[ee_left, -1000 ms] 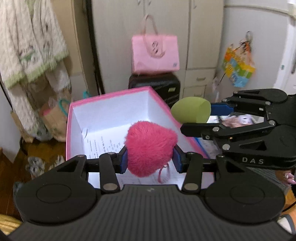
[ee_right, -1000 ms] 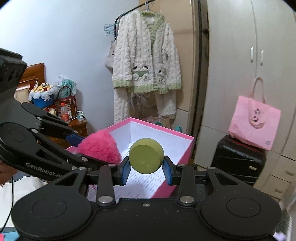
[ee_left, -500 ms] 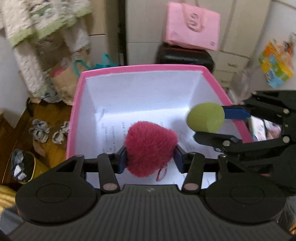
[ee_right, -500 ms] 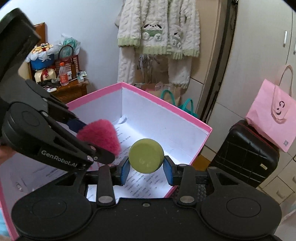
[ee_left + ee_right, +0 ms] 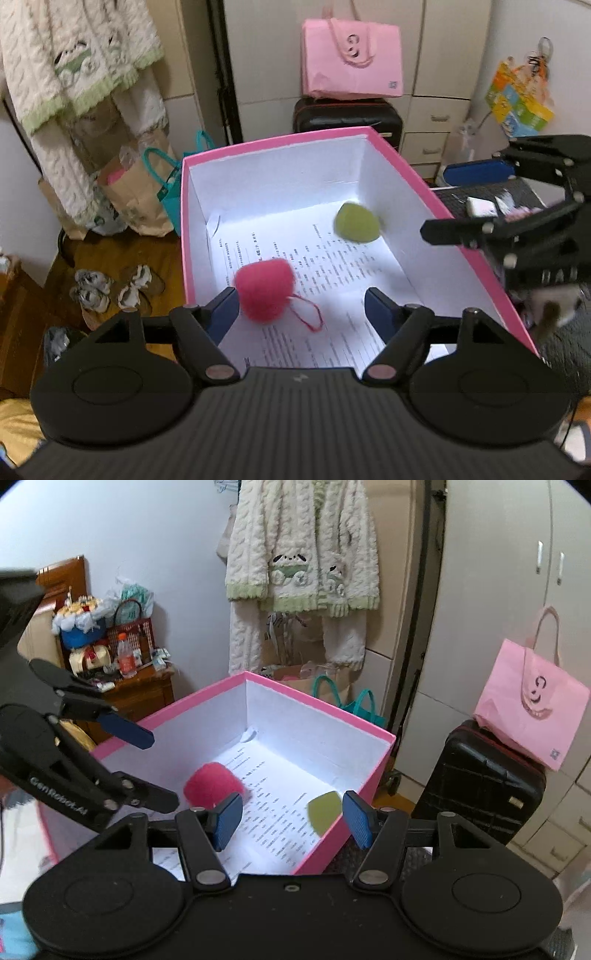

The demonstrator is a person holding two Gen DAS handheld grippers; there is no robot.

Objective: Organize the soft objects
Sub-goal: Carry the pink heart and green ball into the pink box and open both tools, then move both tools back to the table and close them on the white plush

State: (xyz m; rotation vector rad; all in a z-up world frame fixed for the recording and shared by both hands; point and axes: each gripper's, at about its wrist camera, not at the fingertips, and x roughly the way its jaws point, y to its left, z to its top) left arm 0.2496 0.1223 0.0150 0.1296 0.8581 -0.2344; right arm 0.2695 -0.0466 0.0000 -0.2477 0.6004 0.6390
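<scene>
The left hand-held gripper [image 5: 300, 308] stands with its jaws spread over the near end of the pink box [image 5: 402, 157]; they have just been opening, and nothing is clamped now. The pink pompom [image 5: 265, 291] sits against the inner face of the left finger, blurred, low in the box over the printed paper [image 5: 332, 266] that lines the floor, its thin loop trailing toward the box's middle. The right hand-held gripper [image 5: 291, 821] is likewise parted above the box's right wall, its jaws just opened and bare. The green sponge [image 5: 356, 223] lies, also blurred, near the box's far right corner, well apart from the pompom.

Both soft things look released inside the box, so this drop seems about done. The risks, as I judge them: the pompom's fuzz or loop may snag on the left finger and lift out as that gripper withdraws; the sponge, light and springy, may bounce or roll toward the wall; and either gripper pulling back low could knock the box's rim and shift it.
</scene>
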